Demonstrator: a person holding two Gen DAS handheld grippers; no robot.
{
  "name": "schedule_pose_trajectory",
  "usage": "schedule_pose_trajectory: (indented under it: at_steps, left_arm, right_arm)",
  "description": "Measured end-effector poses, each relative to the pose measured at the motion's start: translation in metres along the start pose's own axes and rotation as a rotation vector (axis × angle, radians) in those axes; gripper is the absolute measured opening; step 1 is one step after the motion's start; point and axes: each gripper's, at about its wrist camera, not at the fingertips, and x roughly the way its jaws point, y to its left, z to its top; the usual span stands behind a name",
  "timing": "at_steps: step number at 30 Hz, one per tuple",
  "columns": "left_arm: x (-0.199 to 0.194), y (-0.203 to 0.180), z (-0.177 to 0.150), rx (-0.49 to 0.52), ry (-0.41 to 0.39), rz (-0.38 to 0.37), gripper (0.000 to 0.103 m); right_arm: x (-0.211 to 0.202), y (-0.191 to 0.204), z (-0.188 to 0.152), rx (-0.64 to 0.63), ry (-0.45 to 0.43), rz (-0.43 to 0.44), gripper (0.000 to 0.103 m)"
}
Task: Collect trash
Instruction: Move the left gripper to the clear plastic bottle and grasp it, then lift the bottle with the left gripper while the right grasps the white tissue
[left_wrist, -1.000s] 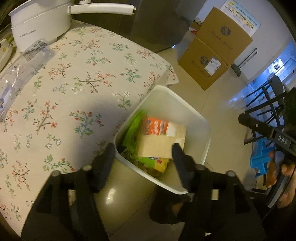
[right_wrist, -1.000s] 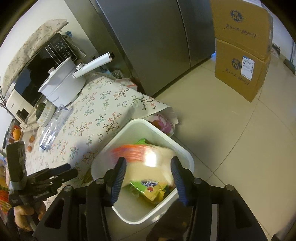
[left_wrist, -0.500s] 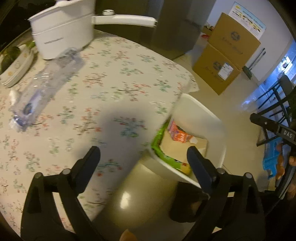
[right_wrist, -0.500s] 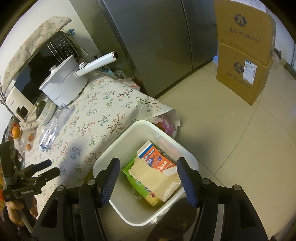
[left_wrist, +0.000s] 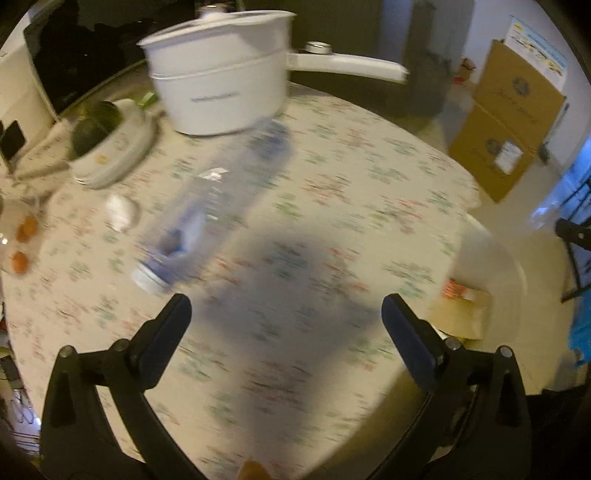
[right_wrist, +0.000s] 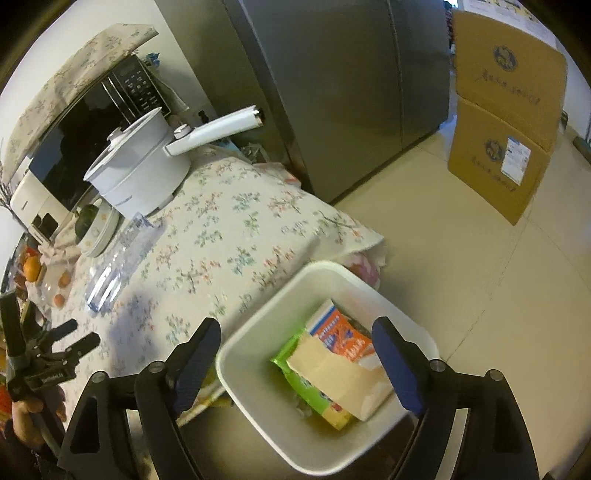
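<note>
A clear plastic bottle (left_wrist: 218, 206) lies on its side on the floral tablecloth, blurred in the left wrist view; it also shows in the right wrist view (right_wrist: 118, 258). My left gripper (left_wrist: 286, 321) is open and empty above the table, a short way in front of the bottle's cap end. My right gripper (right_wrist: 295, 354) is open and empty above the white bin (right_wrist: 258, 332) on the floor by the table's edge. The bin holds an orange carton (right_wrist: 343, 338), a brown paper piece (right_wrist: 332, 373) and a green packet (right_wrist: 303, 376).
A white pot (left_wrist: 221, 92) with a long handle stands at the back of the table, beside a bowl (left_wrist: 110, 147). Oranges (right_wrist: 31, 267) and eggs lie at the left. Cardboard boxes (right_wrist: 506, 122) and a steel fridge (right_wrist: 332, 74) stand beyond.
My left gripper has swung from over the bin to over the table toward the bottle and opened wider. My right gripper let the carton drop into the bin and opened wider.
</note>
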Motion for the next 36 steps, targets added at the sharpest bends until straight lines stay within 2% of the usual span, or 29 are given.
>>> schedule_pose_trajectory:
  at_steps: [3, 8, 13, 16, 19, 20, 25, 26, 28, 31, 36]
  left_arm:
    - [0.01, 0.02, 0.015, 0.019, 0.007, 0.035, 0.102]
    - [0.041, 0.039, 0.043, 0.057, 0.051, 0.052, 0.102]
    - [0.068, 0.047, 0.065, 0.066, 0.088, 0.005, 0.102]
    - [0.084, 0.048, 0.077, 0.066, 0.102, 0.016, 0.102]
    - [0.102, 0.051, 0.085, 0.051, 0.146, 0.004, 0.094]
    - [0.109, 0.052, 0.086, 0.042, 0.172, -0.002, 0.088]
    - [0.121, 0.051, 0.079, 0.056, 0.228, 0.031, 0.08]
    - [0.12, 0.051, 0.076, 0.065, 0.236, 0.037, 0.074]
    - [0.115, 0.052, 0.068, 0.062, 0.24, 0.03, 0.073]
    - [0.097, 0.062, 0.055, -0.002, 0.207, -0.01, 0.071]
    - [0.045, 0.084, 0.019, -0.145, 0.095, -0.085, 0.069]
  right_arm:
    - [0.016, 0.023, 0.011, -0.052, 0.02, -0.012, 0.088]
    - [0.043, 0.064, 0.023, -0.123, 0.065, -0.004, 0.088]
    - [0.053, 0.091, 0.028, -0.197, 0.071, -0.008, 0.088]
    - [0.062, 0.098, 0.028, -0.232, 0.088, -0.022, 0.088]
    - [0.069, 0.101, 0.031, -0.247, 0.102, -0.027, 0.088]
    - [0.07, 0.103, 0.031, -0.248, 0.103, -0.026, 0.088]
    - [0.072, 0.111, 0.033, -0.261, 0.101, -0.029, 0.088]
    - [0.073, 0.113, 0.033, -0.264, 0.101, -0.029, 0.088]
    - [0.075, 0.117, 0.032, -0.267, 0.104, -0.031, 0.088]
    - [0.078, 0.126, 0.03, -0.272, 0.111, -0.031, 0.088]
    - [0.083, 0.148, 0.023, -0.302, 0.12, -0.027, 0.088]
